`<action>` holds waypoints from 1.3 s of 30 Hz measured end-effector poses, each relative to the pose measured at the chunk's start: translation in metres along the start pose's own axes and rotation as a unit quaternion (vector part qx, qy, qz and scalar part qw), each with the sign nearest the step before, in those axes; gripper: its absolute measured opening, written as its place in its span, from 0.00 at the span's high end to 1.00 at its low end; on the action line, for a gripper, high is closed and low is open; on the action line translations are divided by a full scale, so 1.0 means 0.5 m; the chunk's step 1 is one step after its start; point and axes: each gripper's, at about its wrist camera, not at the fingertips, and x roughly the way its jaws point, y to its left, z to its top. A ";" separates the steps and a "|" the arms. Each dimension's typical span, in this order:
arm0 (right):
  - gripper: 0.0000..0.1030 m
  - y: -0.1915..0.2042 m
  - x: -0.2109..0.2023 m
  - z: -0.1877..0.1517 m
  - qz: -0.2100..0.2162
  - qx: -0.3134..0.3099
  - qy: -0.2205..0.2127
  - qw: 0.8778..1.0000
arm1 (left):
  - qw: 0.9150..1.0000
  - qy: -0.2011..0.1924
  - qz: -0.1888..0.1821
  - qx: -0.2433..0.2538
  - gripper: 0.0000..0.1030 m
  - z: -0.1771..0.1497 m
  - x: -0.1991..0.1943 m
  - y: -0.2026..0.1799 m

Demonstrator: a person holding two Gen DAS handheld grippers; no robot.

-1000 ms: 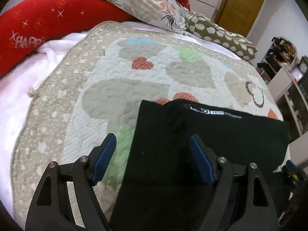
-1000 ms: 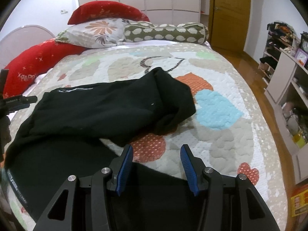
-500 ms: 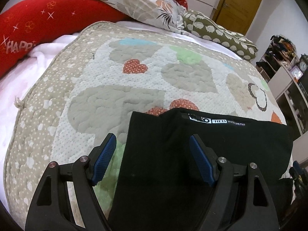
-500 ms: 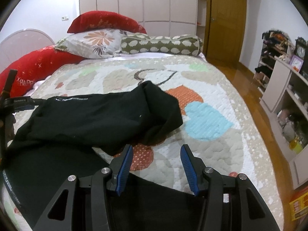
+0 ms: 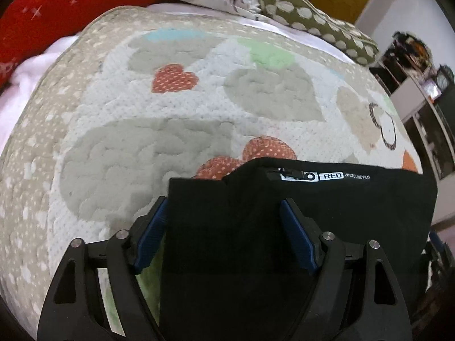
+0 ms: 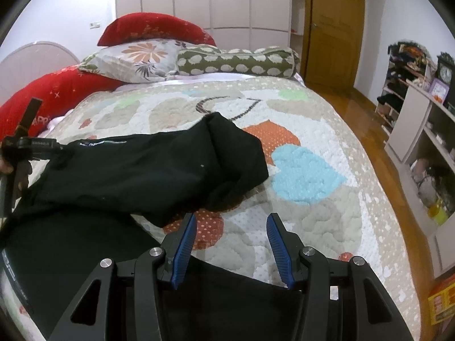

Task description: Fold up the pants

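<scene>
Black pants (image 6: pixel 136 173) lie on a heart-patterned quilt (image 6: pixel 312 199), one part folded over and bunched at its right end. In the left wrist view the pants (image 5: pixel 284 227) show a white printed label near their far edge. My left gripper (image 5: pixel 224 221) is open, its blue pads above the black cloth, holding nothing. My right gripper (image 6: pixel 231 236) is open over the quilt, with a black pants edge lying below its base. The left gripper also shows in the right wrist view (image 6: pixel 25 145) at the far left.
Red pillows (image 6: pixel 153 28), a floral pillow (image 6: pixel 136 59) and a green spotted bolster (image 6: pixel 236 61) lie at the bed's head. A wooden door (image 6: pixel 332 34) stands behind. Shelves (image 6: pixel 421 130) line the right wall. A wooden floor (image 6: pixel 366 125) runs beside the bed.
Both grippers have stayed open and drawn back and up a little. The pants sit lower in the right wrist view. The cloth itself has not visibly shifted.
</scene>
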 end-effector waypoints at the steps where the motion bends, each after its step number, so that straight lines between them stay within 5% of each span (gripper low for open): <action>1: 0.52 -0.002 0.002 -0.001 0.000 0.002 0.002 1.000 | 1.000 -0.002 0.000 0.011 0.23 0.003 0.001 -0.007; 3: 0.52 -0.003 0.003 -0.001 -0.001 0.004 0.005 1.000 | 1.000 0.001 -0.002 0.025 0.28 0.007 0.004 -0.017; 6: 0.52 -0.004 0.000 -0.001 0.002 0.005 0.004 1.000 | 0.999 -0.003 0.007 0.047 0.66 0.005 -0.002 -0.034; 9: 0.52 -0.009 -0.010 0.001 0.006 0.012 0.001 1.000 | 0.997 -0.031 0.006 0.065 0.74 -0.013 -0.050 -0.056; 13: 0.52 -0.021 -0.039 0.003 -0.001 0.021 -0.013 1.000 | 0.989 -0.105 -0.040 0.095 0.76 -0.075 -0.190 -0.090; 19: 0.52 -0.055 -0.079 -0.003 -0.005 0.050 -0.025 0.998 | 0.965 -0.159 -0.129 0.166 0.77 -0.314 -0.370 -0.155; 23: 0.52 -0.078 -0.093 -0.009 0.004 0.079 -0.021 0.997 | 0.974 -0.129 -0.126 0.135 0.77 -0.426 -0.345 -0.134; 26: 0.49 -0.093 -0.107 -0.006 0.018 0.097 -0.024 0.995 | 0.983 -0.106 -0.125 0.089 0.77 -0.452 -0.319 -0.099; 29: 0.36 -0.110 -0.121 0.004 0.040 0.125 -0.034 0.991 | 0.987 -0.097 -0.120 0.051 0.77 -0.454 -0.306 -0.066; 31: 0.16 -0.124 -0.125 0.009 0.055 0.149 -0.040 0.986 | 0.987 -0.098 -0.117 0.043 0.77 -0.457 -0.306 -0.062; 33: 0.15 -0.128 -0.109 0.020 0.059 0.161 -0.032 0.985 | 0.987 -0.102 -0.113 0.045 0.77 -0.455 -0.303 -0.066; 39: 0.15 -0.083 0.002 0.078 0.052 0.083 0.022 0.995 | 0.988 -0.101 -0.107 0.051 0.77 -0.457 -0.302 -0.060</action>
